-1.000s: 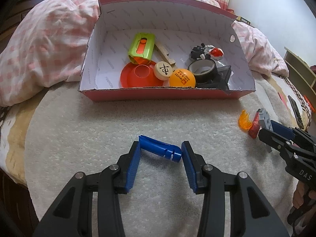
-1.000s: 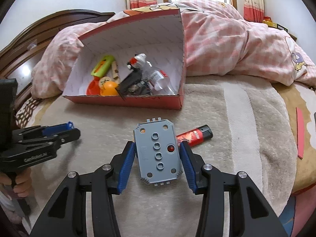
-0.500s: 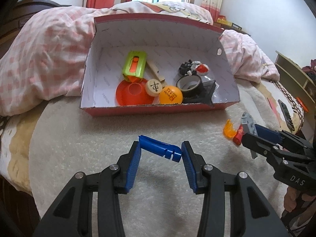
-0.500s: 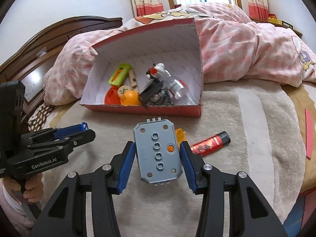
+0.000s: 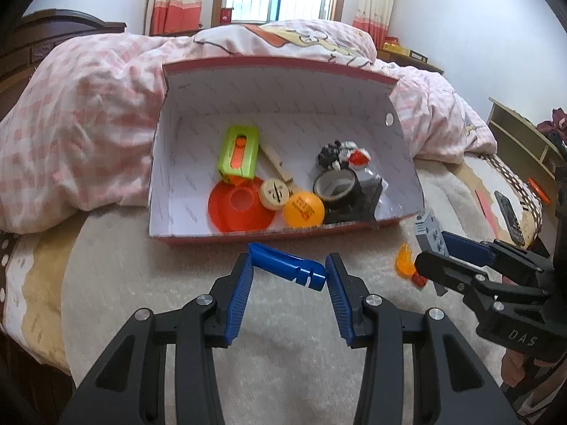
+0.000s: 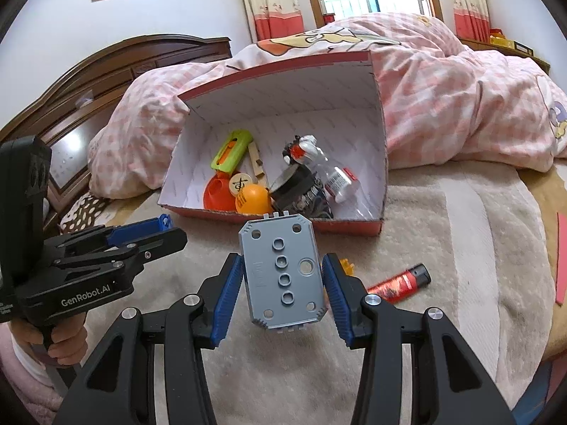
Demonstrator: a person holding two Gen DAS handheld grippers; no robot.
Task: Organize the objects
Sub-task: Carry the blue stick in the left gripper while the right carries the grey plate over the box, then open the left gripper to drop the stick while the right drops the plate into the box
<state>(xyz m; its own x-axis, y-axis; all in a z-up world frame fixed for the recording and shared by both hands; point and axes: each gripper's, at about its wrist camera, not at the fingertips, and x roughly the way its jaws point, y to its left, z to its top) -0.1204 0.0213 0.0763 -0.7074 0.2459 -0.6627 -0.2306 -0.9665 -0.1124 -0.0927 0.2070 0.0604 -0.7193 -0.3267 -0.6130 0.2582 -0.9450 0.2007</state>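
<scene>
My left gripper (image 5: pixel 287 272) is shut on a blue plastic clip (image 5: pixel 286 265) and holds it above the beige blanket, just in front of the red cardboard box (image 5: pixel 248 237). My right gripper (image 6: pixel 282 270) is shut on a grey plate with round holes (image 6: pixel 281 271) and holds it near the box's front edge (image 6: pixel 347 229). The right gripper also shows at the right of the left wrist view (image 5: pixel 430 251). The box holds a green case (image 5: pixel 239 156), an orange disc (image 5: pixel 241 209), an orange ball (image 5: pixel 304 209), a tape roll (image 5: pixel 335 186) and a small bottle (image 6: pixel 336 177).
A red lighter (image 6: pixel 398 283) and a small orange piece (image 5: pixel 404 262) lie on the blanket (image 5: pixel 141 283) to the right of the box. A pink checked duvet (image 5: pixel 88 124) is heaped behind and around the box. A wooden headboard (image 6: pixel 106 71) stands at the left.
Both grippers have risen and moved toward the box with their objects held. The grey plate is now close to the box's front edge.
</scene>
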